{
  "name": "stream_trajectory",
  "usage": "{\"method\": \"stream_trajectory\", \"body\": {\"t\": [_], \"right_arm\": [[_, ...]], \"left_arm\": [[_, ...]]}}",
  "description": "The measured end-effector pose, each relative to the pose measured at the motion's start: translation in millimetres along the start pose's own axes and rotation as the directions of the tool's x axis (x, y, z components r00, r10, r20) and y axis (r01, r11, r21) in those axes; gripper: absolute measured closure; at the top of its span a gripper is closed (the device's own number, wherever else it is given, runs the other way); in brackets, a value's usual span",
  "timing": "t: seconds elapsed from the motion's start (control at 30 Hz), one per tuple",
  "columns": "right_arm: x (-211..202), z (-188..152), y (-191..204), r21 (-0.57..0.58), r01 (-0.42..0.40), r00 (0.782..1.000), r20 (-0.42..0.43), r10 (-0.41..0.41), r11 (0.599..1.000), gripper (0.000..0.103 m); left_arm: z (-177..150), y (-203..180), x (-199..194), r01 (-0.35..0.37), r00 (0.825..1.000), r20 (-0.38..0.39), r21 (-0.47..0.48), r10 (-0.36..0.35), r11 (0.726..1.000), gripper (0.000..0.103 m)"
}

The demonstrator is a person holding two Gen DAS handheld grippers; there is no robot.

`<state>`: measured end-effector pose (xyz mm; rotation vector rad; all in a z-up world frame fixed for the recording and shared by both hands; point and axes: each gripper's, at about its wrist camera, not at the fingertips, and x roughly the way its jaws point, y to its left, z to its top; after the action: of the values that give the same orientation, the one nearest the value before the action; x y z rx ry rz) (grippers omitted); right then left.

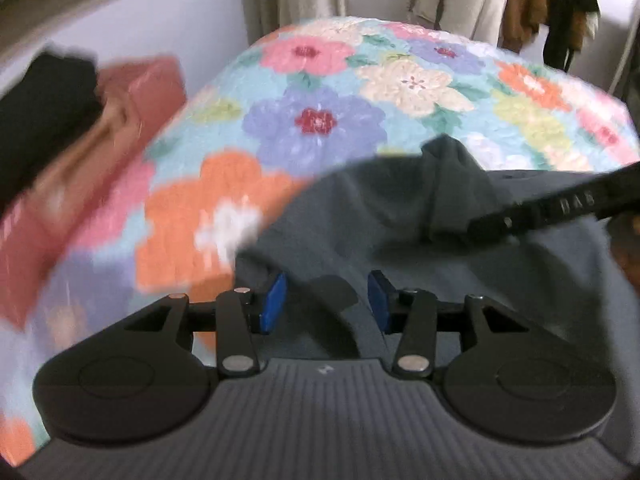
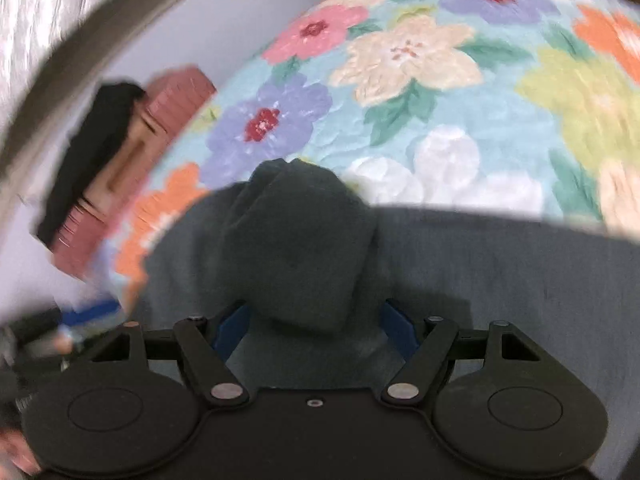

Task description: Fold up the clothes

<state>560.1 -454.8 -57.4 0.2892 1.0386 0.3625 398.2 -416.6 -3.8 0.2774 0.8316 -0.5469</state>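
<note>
A dark grey garment (image 1: 360, 216) lies spread on a flowered bedspread (image 1: 320, 120). My left gripper (image 1: 326, 300) hovers low over the garment's left part, its blue pads apart with only flat cloth beneath them. A black finger (image 1: 560, 204) of my right gripper reaches in from the right, next to a raised fold (image 1: 444, 176). In the right wrist view that bunched fold (image 2: 300, 240) fills the wide gap of my right gripper (image 2: 316, 332), which stands open. One blue pad (image 2: 92, 309) of the left gripper shows blurred at the lower left.
A pink box (image 1: 132, 92) with a black item (image 1: 44, 112) on it sits at the bed's left edge against a pale wall. Curtains and hanging clothes (image 1: 532, 8) are behind the bed. Bare bedspread (image 2: 480, 100) extends beyond the garment.
</note>
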Motion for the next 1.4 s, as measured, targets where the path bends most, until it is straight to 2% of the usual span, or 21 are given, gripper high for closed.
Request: {"method": "stream_trajectory", "body": {"t": [0.03,0.07,0.1,0.27,0.33,0.4,0.47,0.53,0.6,0.63,0.7,0.83,0.9,0.93,1.0,1.07,1.13,1.17,1.23,1.33,1.4], "right_arm": [[0.2,4.7,3.3,-0.047,0.013,1.0,0.013,-0.012,0.999,0.079],[0.3,9.5,6.5,-0.093,0.026,0.999,0.027,-0.024,0.995,0.096],[-0.5,15.5,8.2,-0.128,0.046,0.998,0.041,-0.041,0.991,0.098],[-11.7,47.2,5.7,-0.241,0.213,0.973,0.146,-0.181,0.947,0.099],[-13.6,57.4,5.6,-0.283,0.277,0.956,0.177,-0.234,0.918,0.099],[-13.5,63.7,9.3,-0.354,0.361,0.928,0.224,-0.297,0.863,0.1],[-10.4,65.3,16.0,-0.451,0.451,0.89,0.293,-0.35,0.77,0.1],[-10.8,70.2,15.4,-0.492,0.476,0.876,0.332,-0.349,0.728,0.1],[-13.0,75.8,15.4,-0.493,0.477,0.872,0.365,-0.325,0.727,0.1],[-14.4,78.3,15.5,-0.493,0.481,0.868,0.382,-0.316,0.725,0.1],[-18.1,81.4,17.2,-0.49,0.49,0.859,0.416,-0.3,0.721,0.1],[-24.4,95.4,24.3,-0.5,0.472,0.854,0.465,-0.235,0.726,0.1],[-17.4,104.5,31.7,-0.505,0.442,0.871,0.441,-0.218,0.741,0.091],[-11.5,111.5,32.5,-0.502,0.424,0.887,0.399,-0.234,0.754,0.067],[2.0,116.0,33.9,-0.481,0.474,0.876,0.343,-0.339,0.738,0.031],[9.8,112.6,25.5,-0.455,0.483,0.875,0.288,-0.389,0.748,0.029],[15.5,107.4,13.9,-0.426,0.474,0.88,0.228,-0.416,0.771,0.029],[16.5,105.1,5.4,-0.396,0.457,0.889,0.195,-0.414,0.796,0.029],[13.8,101.4,-17.1,-0.293,0.401,0.916,0.139,-0.376,0.868,0.029],[7.3,98.8,-55.2,-0.029,0.287,0.953,0.109,-0.283,0.957,0.027],[11.9,97.6,-64.2,0.053,0.221,0.967,0.118,-0.226,0.974,0.027]], "left_arm": [[6.8,0.4,5.2,0.0,1.0,0.01,0.009,0.0,1.0,0.058],[14.4,2.7,10.3,0.007,1.0,0.021,0.0,-0.007,1.0,0.056],[21.4,6.4,15.0,0.027,0.999,0.034,-0.021,-0.026,0.999,0.055],[43.4,16.8,39.7,0.112,0.992,0.063,-0.05,-0.108,0.993,0.051],[47.8,16.5,51.2,0.135,0.989,0.061,-0.044,-0.132,0.99,0.042],[50.9,16.4,65.9,0.151,0.988,0.043,-0.048,-0.149,0.987,0.037],[52.1,16.9,78.7,0.177,0.984,0.036,-0.049,-0.176,0.983,0.037],[52.1,18.6,88.8,0.2,0.979,0.043,-0.067,-0.197,0.978,0.038],[51.3,22.5,94.8,0.246,0.969,0.057,-0.107,-0.241,0.963,0.063],[50.8,24.9,95.0,0.284,0.959,0.063,-0.131,-0.278,0.95,0.101],[50.9,29.3,88.0,0.31,0.95,0.094,-0.171,-0.298,0.935,0.1],[52.0,42.2,51.5,0.225,0.954,0.247,-0.216,-0.17,0.95,0.1],[54.4,48.7,48.5,0.182,0.964,0.239,-0.279,-0.115,0.943,0.1],[55.4,49.6,52.8,0.148,0.973,0.213,-0.297,-0.086,0.943,0.098],[55.9,47.9,68.8,0.054,0.991,0.133,-0.295,-0.015,0.954,0.095],[50.3,48.5,81.7,-0.037,0.997,0.053,-0.268,0.053,0.963,0.093],[40.5,54.4,83.2,-0.031,0.999,0.03,-0.276,0.041,0.961,0.088],[35.0,58.2,80.7,0.004,0.999,0.039,-0.293,0.008,0.956,0.077],[28.6,64.3,76.3,0.049,0.999,0.037,-0.317,-0.039,0.947,0.067],[28.1,63.5,70.2,0.055,0.998,0.014,-0.299,-0.053,0.953,0.064],[25.4,62.9,61.4,0.06,0.998,0.007,-0.294,-0.06,0.954,0.064]]}}
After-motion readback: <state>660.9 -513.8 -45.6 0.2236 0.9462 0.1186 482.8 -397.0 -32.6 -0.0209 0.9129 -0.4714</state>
